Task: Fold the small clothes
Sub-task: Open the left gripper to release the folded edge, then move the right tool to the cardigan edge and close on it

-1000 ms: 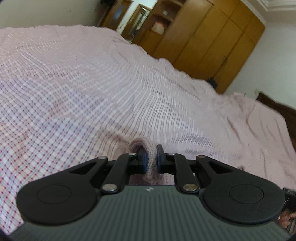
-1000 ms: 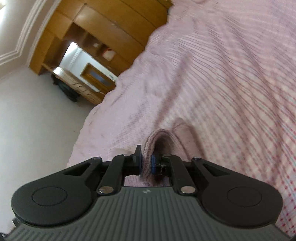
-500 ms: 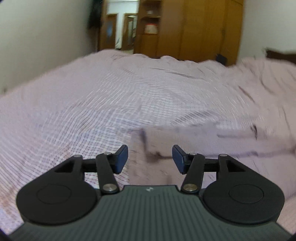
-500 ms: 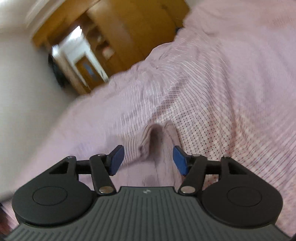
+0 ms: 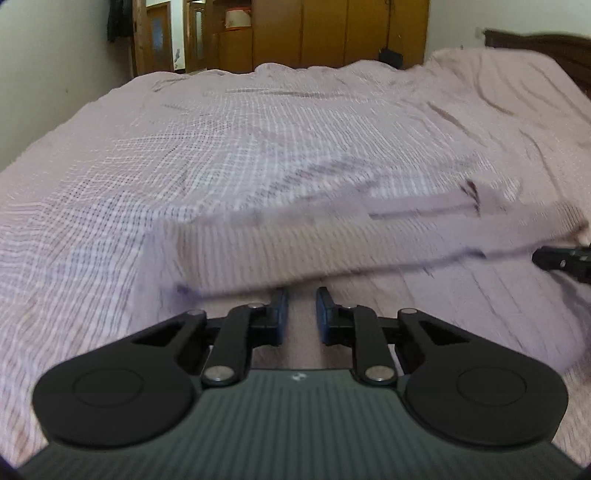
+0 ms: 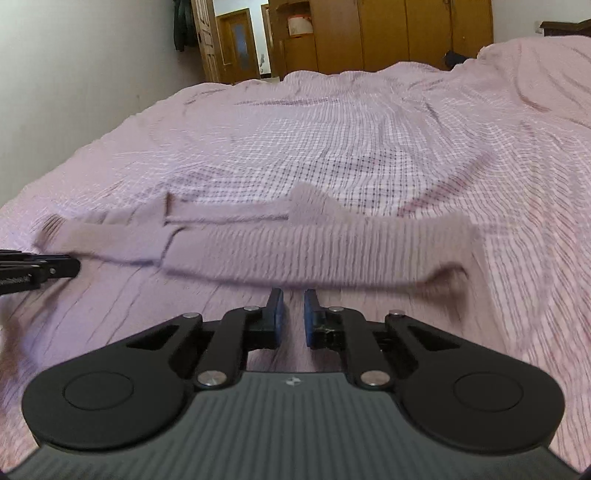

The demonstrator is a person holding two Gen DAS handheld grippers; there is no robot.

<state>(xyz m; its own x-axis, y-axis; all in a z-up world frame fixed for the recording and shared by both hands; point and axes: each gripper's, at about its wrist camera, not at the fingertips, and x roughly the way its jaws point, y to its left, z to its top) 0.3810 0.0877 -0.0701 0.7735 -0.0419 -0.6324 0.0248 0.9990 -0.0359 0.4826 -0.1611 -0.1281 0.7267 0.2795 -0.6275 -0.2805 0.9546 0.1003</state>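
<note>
Just ahead of both sets of jaws, the blurred knit garment point(image 6: 317, 254) lies across the checked bedspread point(image 6: 332, 147), so with my left gripper point(image 5: 300, 314) and right gripper point(image 6: 291, 317) having just been closing to narrow, seemingly empty gaps, I'd spread them before pinching its near edge.

A knitted garment point(image 6: 317, 243) lies flat across the bed point(image 6: 332, 147), just ahead of both grippers. A wardrobe point(image 6: 406, 33) stands beyond the bed's far edge, a doorway point(image 6: 240, 48) to its left.

Left gripper point(image 5: 299, 314) and right gripper point(image 6: 293, 315); jaws just closing, nothing between.
</note>
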